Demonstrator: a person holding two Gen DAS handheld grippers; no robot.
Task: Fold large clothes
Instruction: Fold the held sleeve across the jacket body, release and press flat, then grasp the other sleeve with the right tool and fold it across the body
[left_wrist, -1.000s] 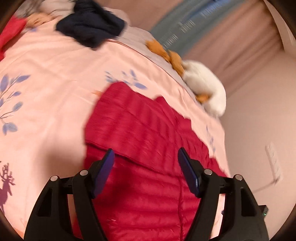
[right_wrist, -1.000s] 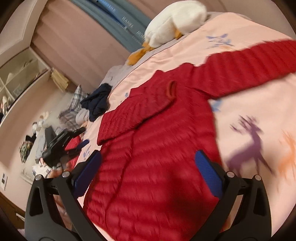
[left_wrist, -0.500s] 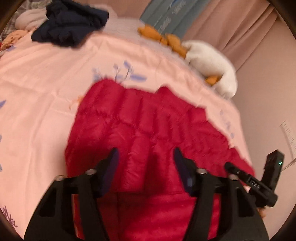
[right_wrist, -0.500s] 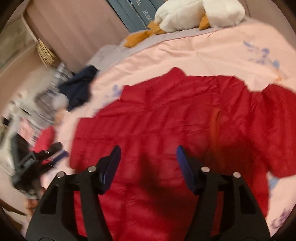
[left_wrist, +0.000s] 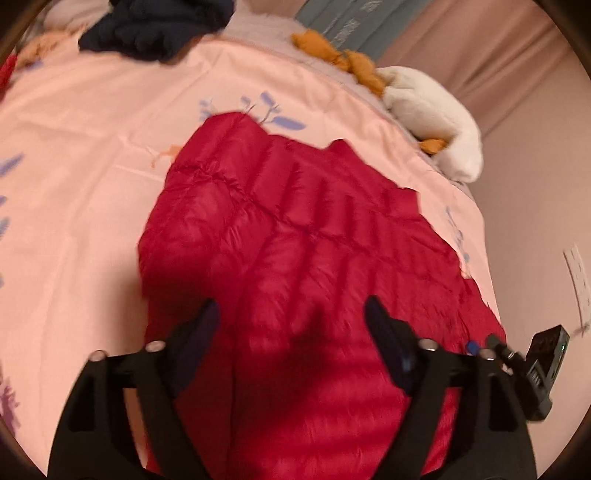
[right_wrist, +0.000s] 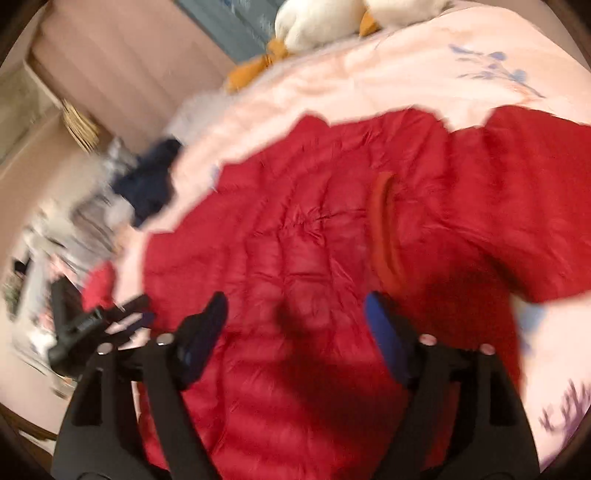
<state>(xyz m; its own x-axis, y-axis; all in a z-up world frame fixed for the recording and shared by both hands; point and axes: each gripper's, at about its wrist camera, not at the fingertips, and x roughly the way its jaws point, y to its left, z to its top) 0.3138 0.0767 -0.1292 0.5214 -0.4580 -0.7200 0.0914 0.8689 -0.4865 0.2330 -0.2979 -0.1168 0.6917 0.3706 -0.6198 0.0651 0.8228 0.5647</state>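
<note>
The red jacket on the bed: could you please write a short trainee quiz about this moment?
1. True or false: the left gripper is shut on the red jacket.
2. Which toy lies at the far edge of the bed? A) white plush B) brown bear C) green frog
3. Fill in: beyond the jacket, by the bed's far side, lies a crumpled ____ garment.

Key
1. False. Both its jaws and those of the right gripper stand apart over the jacket, having just been opening, with nothing pinched between them.
2. A
3. Navy
</note>
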